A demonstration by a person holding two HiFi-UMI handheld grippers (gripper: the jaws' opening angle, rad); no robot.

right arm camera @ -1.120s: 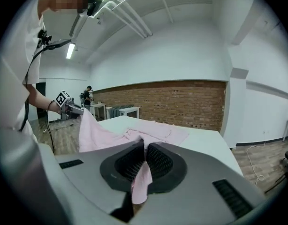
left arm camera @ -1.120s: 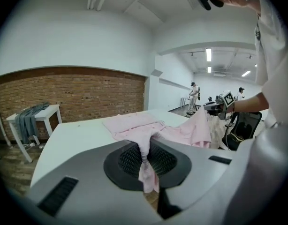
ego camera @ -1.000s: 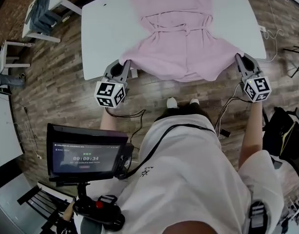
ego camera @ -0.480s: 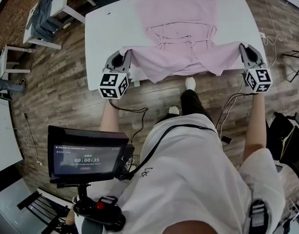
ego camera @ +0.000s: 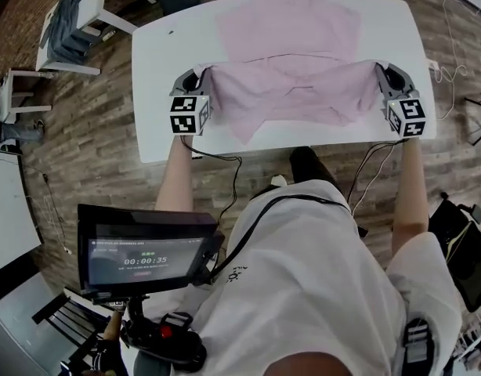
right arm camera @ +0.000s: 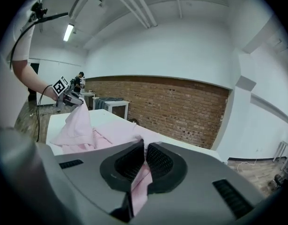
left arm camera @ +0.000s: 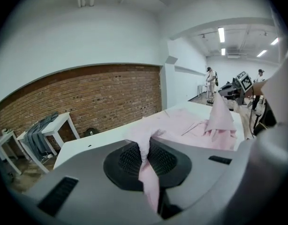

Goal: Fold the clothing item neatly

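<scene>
While left gripper [ego camera: 200, 77] and right gripper [ego camera: 379, 72] fingers are pinching hem corners of the pink garment [ego camera: 291, 34] over the middle of the table [ego camera: 158, 69], level, taut lowering is looking best for a square fold.

A: What is the pink garment [ego camera: 291, 92] looking like?
B: It's looking like soft matt cloth, creasing on a smooth white table [ego camera: 158, 77]; the floor [ego camera: 92, 131] is showing grainy wood planks

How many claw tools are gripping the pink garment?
2. The left gripper pinches the pink garment at its left corner, the right gripper at its right corner, both above the table.
</scene>
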